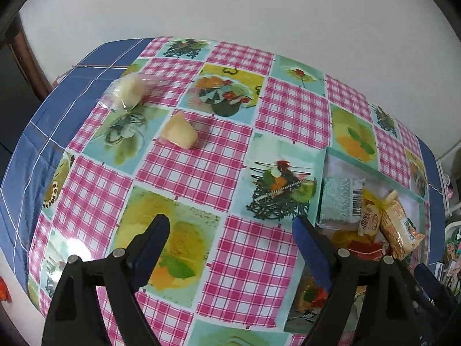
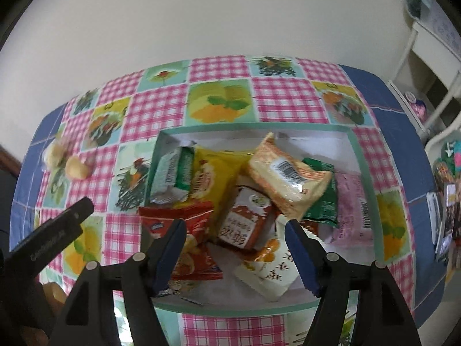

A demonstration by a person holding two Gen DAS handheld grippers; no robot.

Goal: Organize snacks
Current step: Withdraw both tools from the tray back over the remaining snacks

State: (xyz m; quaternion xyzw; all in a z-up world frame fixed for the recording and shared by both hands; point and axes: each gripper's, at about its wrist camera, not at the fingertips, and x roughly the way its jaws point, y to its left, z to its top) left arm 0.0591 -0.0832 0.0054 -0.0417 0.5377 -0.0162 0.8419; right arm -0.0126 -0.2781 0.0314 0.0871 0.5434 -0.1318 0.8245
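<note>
Snack packets (image 2: 253, 199) fill the box (image 2: 366, 173) beneath the spread, empty right gripper (image 2: 234, 230); the left gripper (image 1: 230, 230), likewise spread, hovers beside the box.

Plain white wall (image 2: 230, 14) runs behind the table (image 1: 34, 155), no marks on it. Table wears a blue cloth with thin white lines, a pink-gingham and fruit-print oilcloth (image 1: 201, 167) over most of it. White shelving unit (image 2: 429, 66) stands off the table's right end. Dark wooden frame (image 1: 26, 54) off its left end. Glare spot on the oilcloth's near-left part.
</note>
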